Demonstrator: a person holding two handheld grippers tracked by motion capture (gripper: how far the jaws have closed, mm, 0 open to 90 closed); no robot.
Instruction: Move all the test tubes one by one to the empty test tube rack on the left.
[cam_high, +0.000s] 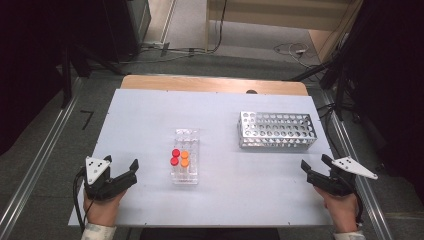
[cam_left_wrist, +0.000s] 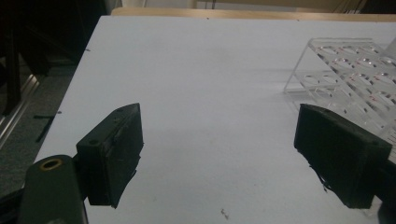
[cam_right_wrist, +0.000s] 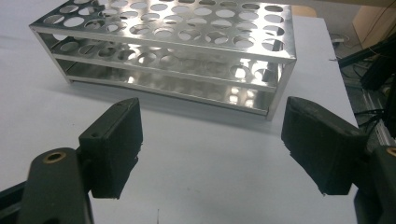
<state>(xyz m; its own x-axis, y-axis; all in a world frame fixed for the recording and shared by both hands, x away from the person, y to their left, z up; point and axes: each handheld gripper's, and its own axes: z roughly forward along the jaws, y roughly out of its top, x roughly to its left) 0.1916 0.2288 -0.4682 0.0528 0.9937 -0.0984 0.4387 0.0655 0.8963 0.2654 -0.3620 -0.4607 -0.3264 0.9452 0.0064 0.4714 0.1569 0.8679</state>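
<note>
Left hand-held gripper sits at the worktop's near-left corner, jaws wide apart with nothing between them, aimed up and right toward the clear rack. Clear rack stands mid-worktop, long axis running away from the person; two red-capped tubes on its left and two orange-capped tubes just beside them on the right, all upright in the near half. Steel rack lies farther back on the right, long axis across the worktop, well apart from the clear rack. Right hand-held gripper at the near-right edge, jaws spread wide, holding nothing, pointing up-left toward the steel rack. High view gives the caps' colours; left gripper view shows the clear rack's far cells, with bare worktop between the jaws. Right gripper view shows the steel rack's three perforated tiers, not legible from above.
</note>
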